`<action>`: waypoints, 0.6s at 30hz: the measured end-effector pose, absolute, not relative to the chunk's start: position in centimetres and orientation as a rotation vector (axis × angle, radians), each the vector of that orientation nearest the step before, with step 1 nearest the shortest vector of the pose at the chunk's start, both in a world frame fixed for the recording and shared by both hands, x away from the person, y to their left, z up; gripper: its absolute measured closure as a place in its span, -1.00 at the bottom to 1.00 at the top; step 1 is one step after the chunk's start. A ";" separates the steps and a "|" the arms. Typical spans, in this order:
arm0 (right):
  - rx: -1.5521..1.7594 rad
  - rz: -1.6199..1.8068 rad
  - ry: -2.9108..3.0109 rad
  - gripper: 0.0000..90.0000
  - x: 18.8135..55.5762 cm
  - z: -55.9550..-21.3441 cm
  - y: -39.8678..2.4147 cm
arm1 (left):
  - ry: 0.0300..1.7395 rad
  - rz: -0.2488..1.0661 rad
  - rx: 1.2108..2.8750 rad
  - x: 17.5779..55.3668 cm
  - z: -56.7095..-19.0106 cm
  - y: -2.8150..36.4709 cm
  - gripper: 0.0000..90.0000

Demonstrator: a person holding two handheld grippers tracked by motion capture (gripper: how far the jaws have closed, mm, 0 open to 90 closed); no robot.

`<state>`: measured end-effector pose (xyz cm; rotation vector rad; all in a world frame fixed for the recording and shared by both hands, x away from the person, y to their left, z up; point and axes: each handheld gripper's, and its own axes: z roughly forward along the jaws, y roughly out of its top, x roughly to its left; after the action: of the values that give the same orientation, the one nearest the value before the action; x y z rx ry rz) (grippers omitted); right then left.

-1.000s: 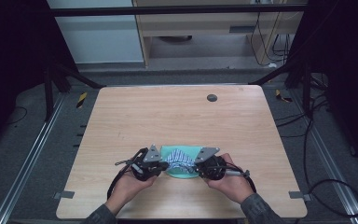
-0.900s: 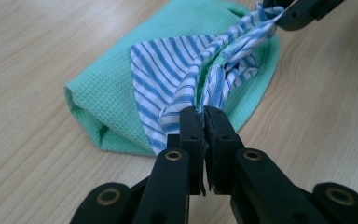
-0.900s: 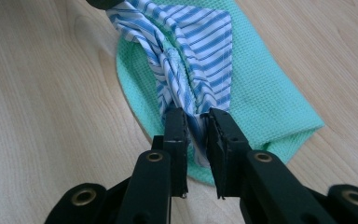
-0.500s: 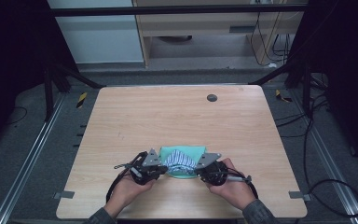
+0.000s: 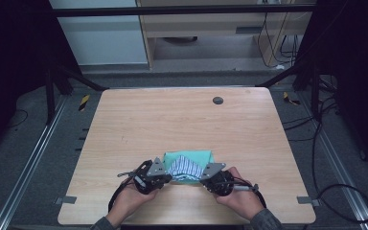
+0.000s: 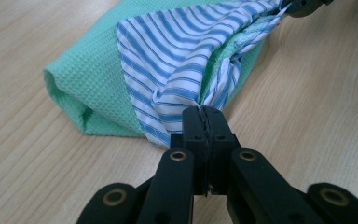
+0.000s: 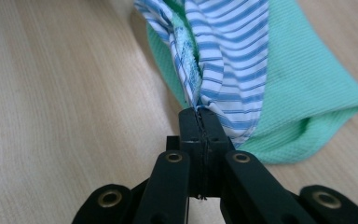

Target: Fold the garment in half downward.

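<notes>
Pinching striped cloth (image 6: 168, 60), both hand-held grippers perhaps hide its corners.

From the folded green cloth (image 5: 188, 158), bare table (image 5: 182, 120) opens from 9 through 12 to 3 o'clock; a small dark disc (image 5: 217, 100) sits far off at 12; the left gripper (image 5: 165, 176) blocks 7 o'clock and the right gripper (image 5: 205, 178) blocks 5 o'clock.

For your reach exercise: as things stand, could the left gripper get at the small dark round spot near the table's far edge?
Probably not at once: the left gripper is shut on the striped cloth, though bare table lies before the dark round spot.
</notes>
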<state>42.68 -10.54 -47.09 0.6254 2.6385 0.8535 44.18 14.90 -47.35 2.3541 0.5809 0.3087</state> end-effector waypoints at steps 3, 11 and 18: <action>0.607 0.839 2.655 1.00 42.5 -47.5 -10.5 | 0.579 0.303 2.362 44.0 -47.7 14.8 0.99; 0.591 0.817 2.678 1.00 42.2 -47.7 -10.4 | 0.566 0.293 2.381 43.7 -48.1 15.0 0.99; 0.588 0.791 2.691 1.00 42.1 -48.1 -10.3 | 0.569 0.283 2.384 43.6 -48.2 15.0 0.99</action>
<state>42.14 -10.35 -48.11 0.5882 2.6910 0.7909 43.62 14.98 -48.24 2.3838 0.5690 0.2832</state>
